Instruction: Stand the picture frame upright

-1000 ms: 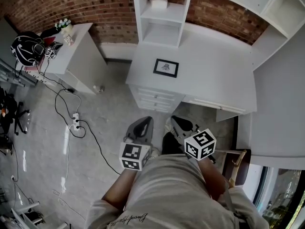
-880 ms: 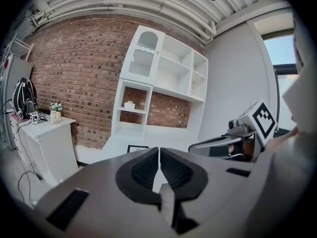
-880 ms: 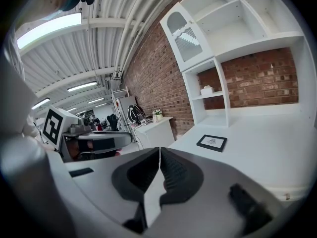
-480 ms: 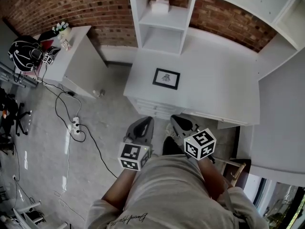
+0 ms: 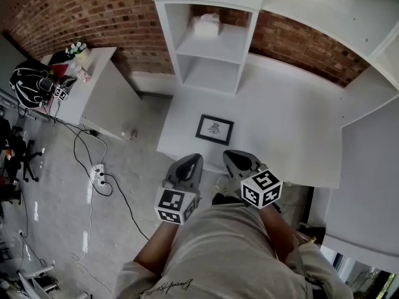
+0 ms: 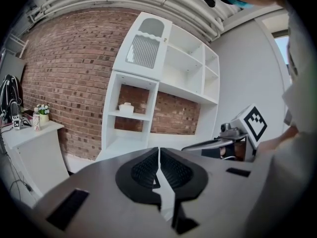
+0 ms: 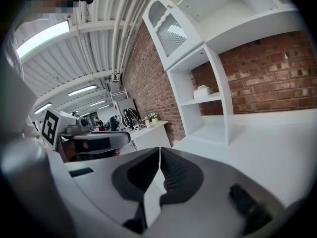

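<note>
A small black picture frame [image 5: 214,129] lies flat, face up, on the white desk [image 5: 287,123] near its front edge. My left gripper [image 5: 193,161] hangs just short of that edge, below and left of the frame, jaws shut and empty. My right gripper [image 5: 232,157] is level with it, below and right of the frame, also shut with nothing held. Neither touches the frame. The left gripper view shows the shut left gripper [image 6: 158,158] pointing at the shelf unit [image 6: 133,108], with the frame hidden. The right gripper [image 7: 159,158] likewise shows its pads meeting, frame out of sight.
A white shelf unit [image 5: 212,48] stands at the desk's back, with a small white box [image 5: 206,25] on its upper shelf. A brick wall [image 5: 93,11] runs behind. Left, a side table [image 5: 81,80] carries a bag and plant; cables and a power strip [image 5: 100,164] lie on the floor.
Both grippers have come closer to the desk, side by side. The picture frame and desk edge now sit much nearer to them in the head view. Jaws stayed shut.
</note>
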### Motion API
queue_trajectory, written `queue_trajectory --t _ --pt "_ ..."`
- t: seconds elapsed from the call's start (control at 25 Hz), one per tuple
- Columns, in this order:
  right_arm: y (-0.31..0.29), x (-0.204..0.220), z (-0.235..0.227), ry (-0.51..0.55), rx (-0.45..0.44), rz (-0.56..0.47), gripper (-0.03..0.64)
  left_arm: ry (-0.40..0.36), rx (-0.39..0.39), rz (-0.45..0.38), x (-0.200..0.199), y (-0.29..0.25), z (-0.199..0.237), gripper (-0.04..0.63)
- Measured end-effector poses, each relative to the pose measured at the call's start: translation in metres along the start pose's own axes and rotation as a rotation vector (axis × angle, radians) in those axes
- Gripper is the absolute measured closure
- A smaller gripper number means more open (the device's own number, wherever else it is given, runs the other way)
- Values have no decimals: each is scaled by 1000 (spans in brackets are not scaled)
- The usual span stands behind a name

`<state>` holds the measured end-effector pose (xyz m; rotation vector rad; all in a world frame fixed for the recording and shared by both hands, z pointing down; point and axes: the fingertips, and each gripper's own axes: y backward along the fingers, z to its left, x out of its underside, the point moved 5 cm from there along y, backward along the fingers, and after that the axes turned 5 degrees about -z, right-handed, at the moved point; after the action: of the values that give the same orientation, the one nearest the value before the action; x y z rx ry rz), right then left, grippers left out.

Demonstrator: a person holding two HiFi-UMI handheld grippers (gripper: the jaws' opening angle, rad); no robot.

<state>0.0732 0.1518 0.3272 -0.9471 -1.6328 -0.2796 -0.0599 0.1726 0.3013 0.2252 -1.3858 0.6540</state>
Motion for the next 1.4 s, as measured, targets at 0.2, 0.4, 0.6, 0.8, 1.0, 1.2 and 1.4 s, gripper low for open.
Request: queue_trajectory --t 0.2,0.4,0.6,0.8,1.0,1.2,1.4 --pt "-23 -20 -37 7 -35 18 588 4 -37 6 -13 -38 12 572" --pt "-41 -33 -64 15 -85 29 588 3 -80 10 -20 -65 18 572" --pt "-51 -37 -84 19 -121 43 588 10 -119 17 -17 -84 22 572" --pt "-50 -37 -103 7 -125 47 588 17 -143 32 -15 -96 21 572" --pt "-46 -31 -113 -11 -113 57 588 19 -144 50 -13 -103 19 574" --pt "-39 -28 -115 -11 -97 59 588 20 -125 77 -8 -111 17 574" --pt "-37 -26 -127 -31 -53 67 588 15 -98 95 -7 -123 17 574"
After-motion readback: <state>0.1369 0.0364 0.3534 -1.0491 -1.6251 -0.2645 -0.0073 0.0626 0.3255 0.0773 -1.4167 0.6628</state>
